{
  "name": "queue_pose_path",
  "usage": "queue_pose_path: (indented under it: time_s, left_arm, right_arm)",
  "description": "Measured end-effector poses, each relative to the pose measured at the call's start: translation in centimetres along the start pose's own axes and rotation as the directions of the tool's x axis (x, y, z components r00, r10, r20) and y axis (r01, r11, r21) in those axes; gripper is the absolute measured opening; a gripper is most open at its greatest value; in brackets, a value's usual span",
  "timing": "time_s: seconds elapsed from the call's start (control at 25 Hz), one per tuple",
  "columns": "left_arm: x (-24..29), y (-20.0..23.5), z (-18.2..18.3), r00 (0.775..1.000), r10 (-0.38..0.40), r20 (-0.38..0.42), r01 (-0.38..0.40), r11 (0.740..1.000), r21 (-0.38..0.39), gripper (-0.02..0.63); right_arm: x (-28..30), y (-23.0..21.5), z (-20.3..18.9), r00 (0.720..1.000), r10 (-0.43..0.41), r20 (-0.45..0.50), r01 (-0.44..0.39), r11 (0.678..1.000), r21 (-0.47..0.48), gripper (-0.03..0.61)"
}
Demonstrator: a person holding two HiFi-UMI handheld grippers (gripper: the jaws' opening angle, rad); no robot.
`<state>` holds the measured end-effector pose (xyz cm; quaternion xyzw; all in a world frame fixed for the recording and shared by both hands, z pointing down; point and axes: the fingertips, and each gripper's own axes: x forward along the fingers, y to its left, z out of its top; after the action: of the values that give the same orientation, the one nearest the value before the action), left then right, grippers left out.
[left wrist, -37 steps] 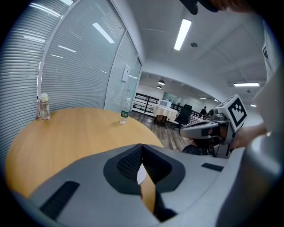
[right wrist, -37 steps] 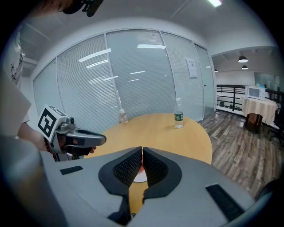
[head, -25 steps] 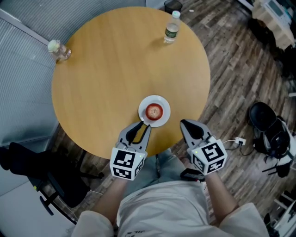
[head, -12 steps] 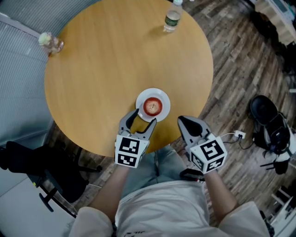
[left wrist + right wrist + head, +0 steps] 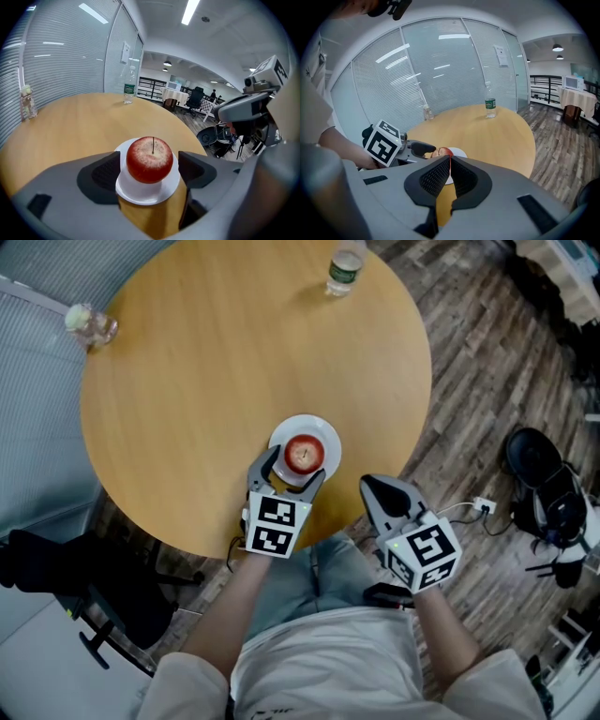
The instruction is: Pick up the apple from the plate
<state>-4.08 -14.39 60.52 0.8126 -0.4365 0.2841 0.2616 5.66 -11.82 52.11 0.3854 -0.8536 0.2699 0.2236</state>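
A red apple (image 5: 303, 454) sits upright on a small white plate (image 5: 330, 439) near the front edge of the round wooden table (image 5: 187, 409). My left gripper (image 5: 293, 471) reaches over the plate from the near side. Its jaws are opening, with one on each side of the apple. In the left gripper view the apple (image 5: 150, 159) stands between the pads (image 5: 105, 173), and neither pad presses on it. My right gripper (image 5: 373, 487) hangs off the table's edge, right of the plate, with its jaws shut (image 5: 449, 176) on nothing.
At the table's far edge stands a water bottle (image 5: 344, 263), and a small glass jar (image 5: 89, 324) is at its left edge. A black chair (image 5: 84, 587) is at the lower left. A dark bag (image 5: 544, 493) lies on the wooden floor to the right.
My left gripper has moved forward and down to the plate. Its jaws have spread from nearly closed to wide around the apple. The right gripper has barely shifted.
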Motion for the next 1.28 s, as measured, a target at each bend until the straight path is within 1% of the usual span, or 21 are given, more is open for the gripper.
queue_pose_path:
  time_s: [0.12,0.24,0.6,0.76,0.96,1.2,1.28]
  left_arm:
    - [0.9,0.1,-0.3,1.000,0.023,-0.011,-0.023,0.999,0.029,0.388]
    - [1.7,-0.1,-0.5,1.000,0.022,-0.007,-0.022,0.999,0.040,0.390]
    - [2.4,0.0,-0.8,0.999,0.034,-0.026,-0.033,0.999,0.030,0.381]
    - [2.9,-0.3,-0.7,1.000,0.022,-0.013,-0.021,0.999,0.036,0.379]
    - [2.0,-0.1,-0.3,0.999,0.025,-0.024,-0.025,0.999,0.029,0.377]
    - [0.1,0.1,0.8,0.999,0.031,0.007,-0.031,1.000,-0.007,0.377]
    - [-0.8,0.3,1.3,0.999,0.035,0.020,-0.035,0.999,-0.007,0.377]
  right_arm:
    - [0.0,-0.2,-0.2,1.000,-0.003,-0.001,0.003,1.000,0.007,0.031]
    - [0.0,-0.3,-0.3,1.000,0.000,-0.007,0.000,1.000,0.009,0.031]
    - [-0.3,-1.2,-1.1,1.000,-0.010,-0.017,0.011,1.000,0.017,0.031]
    - [-0.4,-1.3,-1.1,1.000,-0.008,-0.020,0.009,1.000,0.016,0.031]
    - [-0.4,-1.2,-0.9,1.000,-0.005,-0.016,0.005,1.000,0.007,0.031]
    - [-0.8,-0.8,0.0,1.000,-0.007,-0.004,0.006,1.000,-0.015,0.031]
    - [-0.9,-0.6,0.5,1.000,-0.008,0.010,0.008,1.000,-0.005,0.031]
